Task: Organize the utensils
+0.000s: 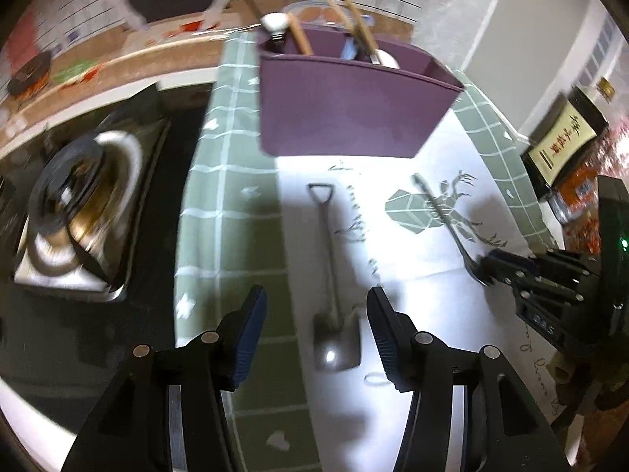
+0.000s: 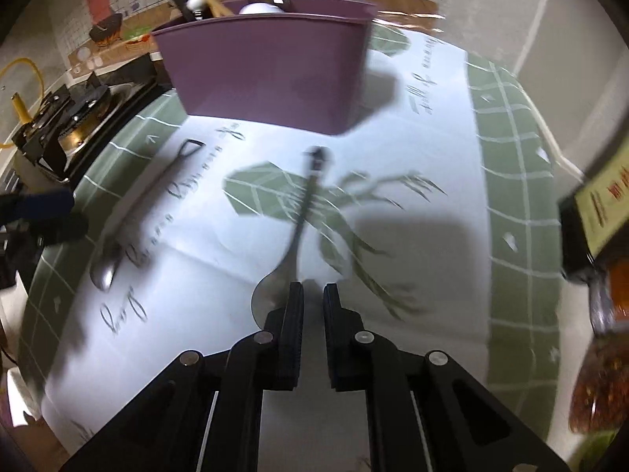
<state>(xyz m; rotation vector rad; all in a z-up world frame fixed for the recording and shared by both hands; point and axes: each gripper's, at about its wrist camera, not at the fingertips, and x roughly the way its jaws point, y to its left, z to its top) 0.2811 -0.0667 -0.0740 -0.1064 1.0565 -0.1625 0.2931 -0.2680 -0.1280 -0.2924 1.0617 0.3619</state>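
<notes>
- Jaws of the left gripper (image 1: 316, 293) are standing about half open and holding nothing; we are looking straight down between them at the blade of the shovel-shaped spoon (image 1: 328, 259).
- Spoon is lying flat on the printed cloth (image 1: 236, 196), blade toward the left gripper and looped handle pointing away toward the caddy. Its long axis is running nearly in line with the fingers, so the pads are bracketing it across its width.
- We are judging the left hand the nearer one for this spoon; a short descent should be putting the pads either side of the neck.
- Right gripper (image 2: 313, 295) is sitting almost closed, only a slit showing between the pads, at the head of the dark-handled utensil (image 2: 304, 212). We cannot tell whether it is pinching the head's edge or merely resting beside it.
- That utensil is also lying on the cloth, head near the right gripper and handle tip aiming away at the caddy, leaning slightly right.
- Farthest off, the purple caddy (image 1: 346, 98) is standing upright on the cloth, already carrying chopsticks (image 1: 354, 15) and other handles.
</notes>
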